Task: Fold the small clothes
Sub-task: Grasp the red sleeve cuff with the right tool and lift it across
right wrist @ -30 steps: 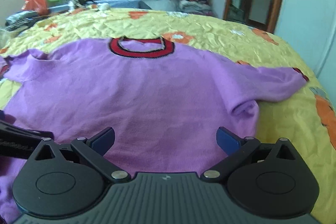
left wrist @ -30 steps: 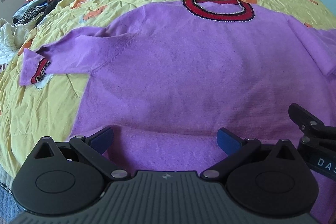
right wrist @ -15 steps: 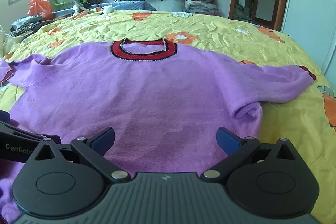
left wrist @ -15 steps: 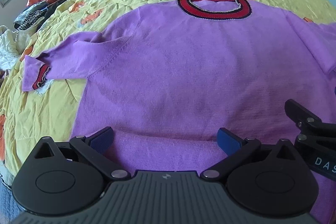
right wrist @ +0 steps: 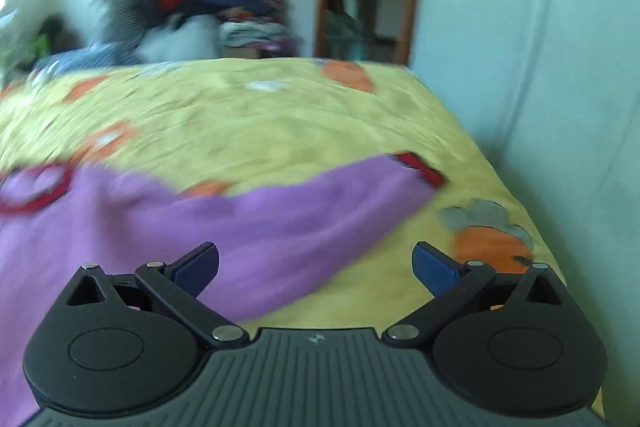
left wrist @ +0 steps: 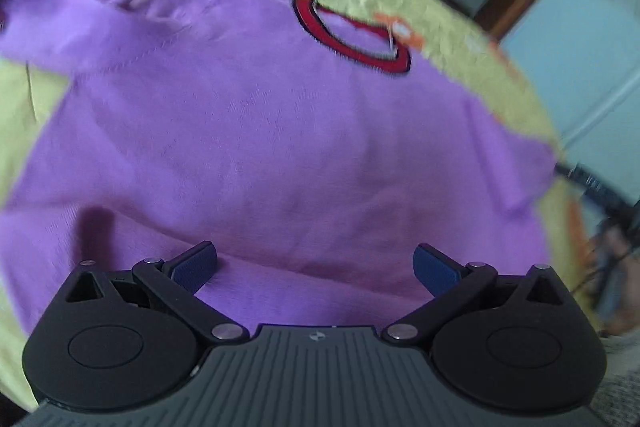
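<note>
Your sweater (left wrist: 280, 147) lies spread flat on the bed (right wrist: 280, 115), on its yellow cover, with the red collar (left wrist: 352, 43) toward the far edge and the hem nearest you, so its long axis from hem to collar runs away from you, and the sleeves reach out sideways toward the bed's left and right edges. In the left wrist view your left hand-held gripper (left wrist: 314, 265) hovers over the hem with its jaws spread wide and nothing between them; the hem there shows a low fold ridge running across. The left sleeve (left wrist: 60, 23) stretches toward the bed's left edge, with bare cover beyond it. In the right wrist view your right hand-held gripper (right wrist: 316, 265) is likewise wide open and empty, above the sweater's right side near the bed's near edge. The right sleeve (right wrist: 320, 203) runs out toward the bed's right edge, its red cuff (right wrist: 420, 167) stopping short of it; a strip of bare cover lies between cuff and edge, and a pale wall (right wrist: 540, 67) stands just beside that edge. The far half of the bed is open cover, ending at a pile of clothes (right wrist: 192, 7). Both views are blurred.
</note>
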Motion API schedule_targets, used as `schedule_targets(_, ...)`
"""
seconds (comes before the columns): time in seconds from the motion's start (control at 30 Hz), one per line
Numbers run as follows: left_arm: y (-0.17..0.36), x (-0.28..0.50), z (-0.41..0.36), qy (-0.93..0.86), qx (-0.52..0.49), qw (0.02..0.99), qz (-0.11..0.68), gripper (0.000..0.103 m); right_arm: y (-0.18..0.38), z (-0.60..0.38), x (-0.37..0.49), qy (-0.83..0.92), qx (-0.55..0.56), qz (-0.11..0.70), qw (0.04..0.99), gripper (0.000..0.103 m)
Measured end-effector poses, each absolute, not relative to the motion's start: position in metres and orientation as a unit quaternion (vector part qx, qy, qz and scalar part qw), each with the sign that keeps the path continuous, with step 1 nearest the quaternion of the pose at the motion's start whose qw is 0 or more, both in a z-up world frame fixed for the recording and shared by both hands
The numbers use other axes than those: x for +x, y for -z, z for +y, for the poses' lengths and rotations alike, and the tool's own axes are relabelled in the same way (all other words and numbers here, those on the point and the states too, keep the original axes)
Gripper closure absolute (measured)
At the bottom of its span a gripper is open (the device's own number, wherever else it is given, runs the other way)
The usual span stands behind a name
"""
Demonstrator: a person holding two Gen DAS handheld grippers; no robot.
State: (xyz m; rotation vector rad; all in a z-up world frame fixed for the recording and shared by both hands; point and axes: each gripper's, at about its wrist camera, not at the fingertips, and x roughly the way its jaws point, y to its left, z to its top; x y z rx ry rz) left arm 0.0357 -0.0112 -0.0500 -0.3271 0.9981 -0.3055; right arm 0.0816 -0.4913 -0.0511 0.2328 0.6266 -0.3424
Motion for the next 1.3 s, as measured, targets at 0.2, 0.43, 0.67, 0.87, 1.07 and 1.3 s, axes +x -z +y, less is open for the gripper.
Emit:
schedule_targets(0.2, 0.052, 0.036, -0.008, 0.137, -0.171, 0.854, 0.472, 0.0, 0.07, -0.582, 0.121, 0.128, 0.234, 0.312, 0.912, 0.0)
schedule_targets(0.43, 0.056, 0.036, -0.006, 0.137, -0.156, 0.856, 0.474, 0.0, 0.086, -0.599, 0.151, 0.118, 0.226, 0.331, 0.908, 0.037)
schedule_targets(0.67, 0.056, 0.038, -0.006, 0.135, -0.161, 0.851, 0.481, 0.0, 0.081, -0.593, 0.144, 0.14, 0.238, 0.307, 0.911, 0.097)
schedule_targets(0.87, 0.054, 0.032, 0.008, 0.143, -0.18, 0.846, 0.481, 0.0, 0.034, -0.552, 0.095, 0.115, 0.226, 0.246, 0.936, 0.098)
schedule_targets(1.07, 0.047, 0.023, 0.023, 0.145, -0.189, 0.845, 0.478, 0.0, -0.044, -0.482, 0.048, 0.051, 0.206, 0.174, 0.962, 0.098)
schedule_targets(1.3, 0.035, 0.007, 0.042, 0.137, -0.168, 0.858, 0.465, 0.0, -0.1, -0.374, 0.04, -0.053, 0.198, 0.146, 0.968, 0.098)
